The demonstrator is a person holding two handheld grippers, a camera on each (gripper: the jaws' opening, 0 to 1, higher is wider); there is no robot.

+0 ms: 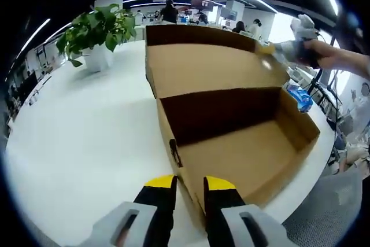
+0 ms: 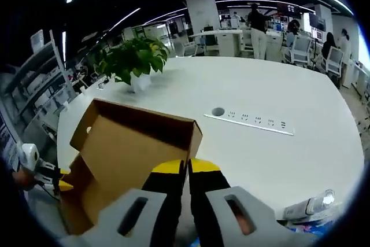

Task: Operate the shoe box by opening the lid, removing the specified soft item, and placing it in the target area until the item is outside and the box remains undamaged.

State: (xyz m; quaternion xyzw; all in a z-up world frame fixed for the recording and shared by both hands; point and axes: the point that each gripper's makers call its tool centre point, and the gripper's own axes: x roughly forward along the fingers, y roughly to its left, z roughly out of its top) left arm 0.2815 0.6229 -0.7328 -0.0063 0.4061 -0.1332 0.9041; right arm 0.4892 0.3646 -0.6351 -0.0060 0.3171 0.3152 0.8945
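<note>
Cardboard box (image 1: 231, 137) open; L tool (image 1: 189, 184) pinches wall, R tool (image 2: 186, 169) pinches lid (image 2: 139, 143).

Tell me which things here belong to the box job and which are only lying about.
Job: box, its open lid, left hand-held gripper gripping the box wall, right hand-held gripper at the lid edge.
Lying about: plant, power strip, blue thing.
</note>
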